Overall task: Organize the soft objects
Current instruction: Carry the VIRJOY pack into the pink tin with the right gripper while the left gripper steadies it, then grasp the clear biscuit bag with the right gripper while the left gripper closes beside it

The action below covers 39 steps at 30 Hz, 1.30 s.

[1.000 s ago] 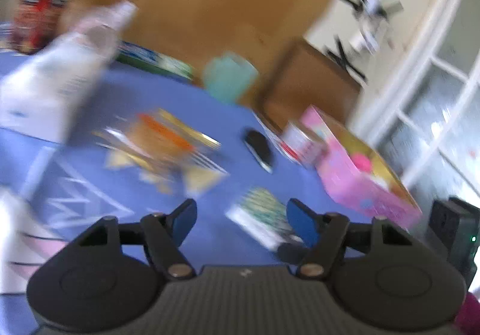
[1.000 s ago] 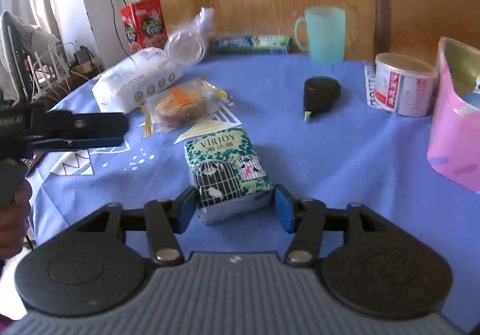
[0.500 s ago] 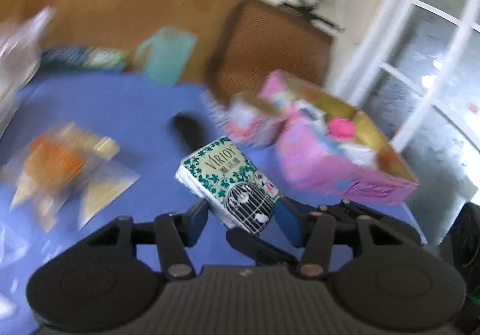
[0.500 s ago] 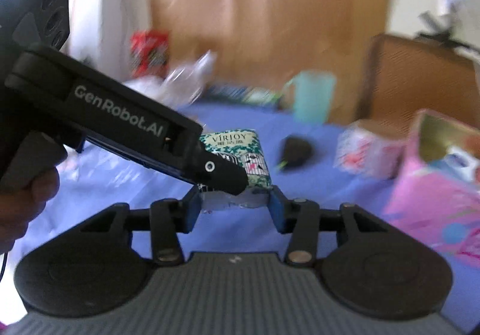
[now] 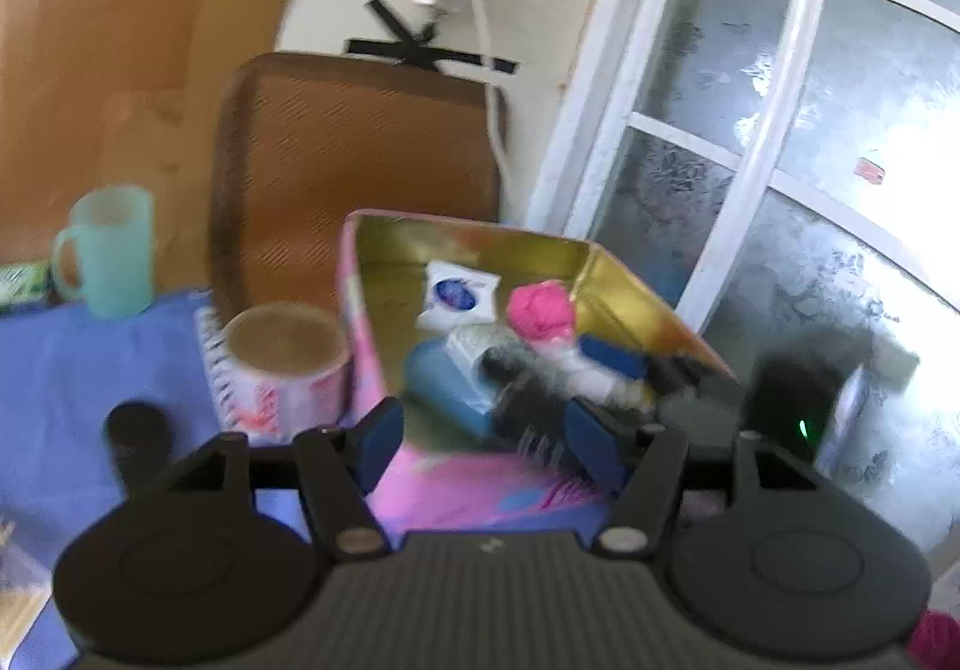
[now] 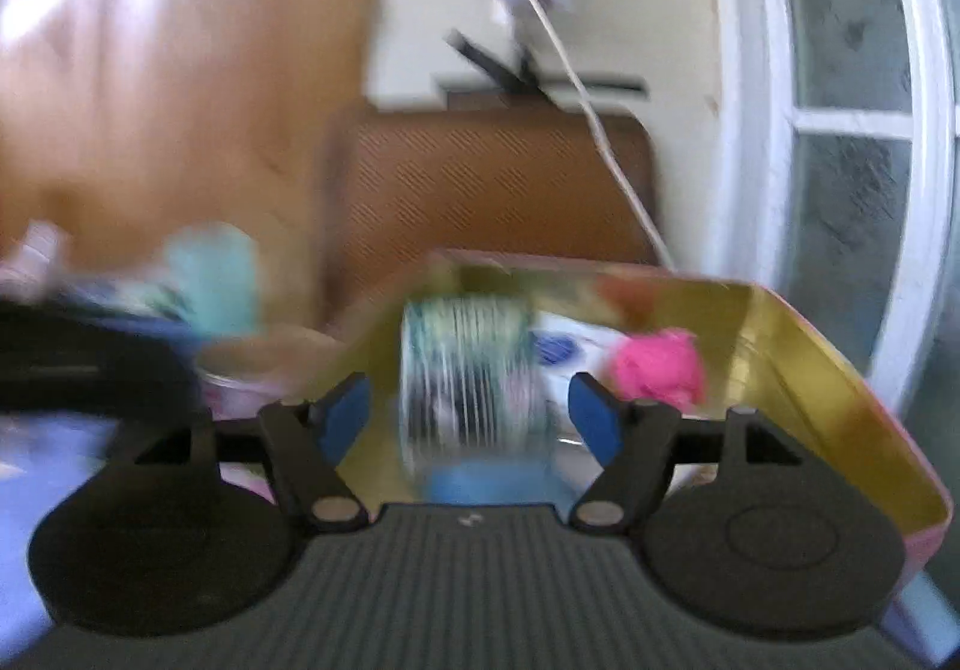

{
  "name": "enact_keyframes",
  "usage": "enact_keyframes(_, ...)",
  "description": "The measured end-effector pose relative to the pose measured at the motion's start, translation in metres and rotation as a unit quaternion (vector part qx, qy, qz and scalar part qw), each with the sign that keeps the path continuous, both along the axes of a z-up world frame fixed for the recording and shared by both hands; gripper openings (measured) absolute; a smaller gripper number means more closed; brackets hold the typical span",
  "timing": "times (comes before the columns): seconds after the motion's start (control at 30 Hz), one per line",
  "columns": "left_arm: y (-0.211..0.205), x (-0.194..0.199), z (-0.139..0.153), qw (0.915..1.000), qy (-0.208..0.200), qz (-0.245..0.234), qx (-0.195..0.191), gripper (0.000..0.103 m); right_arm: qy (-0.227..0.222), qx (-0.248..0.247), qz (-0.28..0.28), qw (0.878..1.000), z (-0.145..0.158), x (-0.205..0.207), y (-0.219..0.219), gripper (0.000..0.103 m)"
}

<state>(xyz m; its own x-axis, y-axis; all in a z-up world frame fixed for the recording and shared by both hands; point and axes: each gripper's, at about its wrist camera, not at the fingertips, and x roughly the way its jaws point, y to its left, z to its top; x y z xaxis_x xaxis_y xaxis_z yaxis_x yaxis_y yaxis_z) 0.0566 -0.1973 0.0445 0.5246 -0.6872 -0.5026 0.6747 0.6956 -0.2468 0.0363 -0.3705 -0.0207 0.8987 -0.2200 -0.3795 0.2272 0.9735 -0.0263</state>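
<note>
A pink box with a gold inside (image 5: 372,322) stands on the blue tablecloth; it also shows in the right wrist view (image 6: 810,364). In it lie a pink soft ball (image 5: 540,307), a blue soft item (image 5: 447,382) and a white packet (image 5: 459,295). The green-and-white tissue pack (image 6: 468,376) is blurred, loose in the air between my right gripper's open fingers, over the box. My right gripper (image 6: 468,418) is open above the box. My left gripper (image 5: 489,442) is open and empty at the box's near wall.
A round tin (image 5: 282,364) stands left of the box, with a teal mug (image 5: 108,250) and a black item (image 5: 135,433) further left. A brown chair back (image 5: 354,153) stands behind the table. A glass door (image 5: 780,159) is at the right.
My right gripper carried the tissue pack right to over the pink box and opened; the pack is now free of the fingers. My left gripper swung right to the box.
</note>
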Motion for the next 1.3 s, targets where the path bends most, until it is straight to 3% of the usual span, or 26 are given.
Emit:
enact_keyframes(0.17,0.063,-0.012,-0.016,0.9985,0.001,0.053,0.008,0.062,-0.040,0.065,-0.027,0.997,0.002,-0.010,-0.019,0.072)
enact_keyframes(0.23,0.091,-0.017,-0.027,0.9969,0.013,0.077,0.009,0.062,-0.061,0.083,-0.023,0.994,0.004,-0.019,-0.017,0.060)
enact_keyframes(0.33,0.134,-0.027,-0.042,0.9932,0.031,0.112,0.002,0.062,-0.092,0.089,0.013,0.992,0.013,-0.031,0.006,0.048)
enact_keyframes(0.43,0.178,-0.035,-0.052,0.9866,0.043,0.156,-0.019,0.062,-0.088,0.099,0.099,0.986,0.024,-0.027,0.034,0.048)
enact_keyframes(0.53,0.217,-0.039,-0.058,0.9776,0.049,0.201,-0.039,0.062,-0.049,0.109,0.196,0.973,0.028,-0.014,0.075,0.048)
enact_keyframes(0.7,0.272,-0.033,-0.065,0.9599,0.065,0.262,-0.075,0.062,0.059,0.169,0.306,0.935,0.010,0.030,0.153,0.049)
enact_keyframes(0.8,0.292,-0.024,-0.069,0.9522,0.083,0.277,-0.100,0.062,0.099,0.211,0.315,0.920,-0.001,0.064,0.186,0.049)
enact_keyframes(0.9,0.300,-0.008,-0.074,0.9490,0.093,0.284,-0.102,0.062,0.139,0.270,0.289,0.908,-0.017,0.094,0.200,0.048)
enact_keyframes(0.97,0.297,0.008,-0.080,0.9493,0.102,0.283,-0.092,0.059,0.168,0.304,0.279,0.895,-0.029,0.108,0.203,0.030)
enact_keyframes(1.0,0.296,0.014,-0.085,0.9497,0.109,0.280,-0.087,0.057,0.179,0.318,0.292,0.884,-0.034,0.109,0.205,0.011)
enact_keyframes(1.03,0.293,0.018,-0.088,0.9508,0.113,0.275,-0.088,0.053,0.180,0.325,0.301,0.878,-0.034,0.103,0.206,0.011)
enact_keyframes(1.17,0.282,0.009,-0.085,0.9631,0.108,0.227,-0.097,0.053,0.179,0.295,0.337,0.876,-0.022,0.060,0.207,0.011)
enact_keyframes(1.23,0.277,-0.001,-0.082,0.9691,0.090,0.215,-0.080,0.063,0.162,0.242,0.358,0.887,-0.014,0.027,0.207,0.014)
enact_keyframes(1.3,0.282,-0.009,-0.080,0.9674,0.083,0.222,-0.088,0.073,0.128,0.196,0.365,0.901,-0.007,0.004,0.202,0.017)
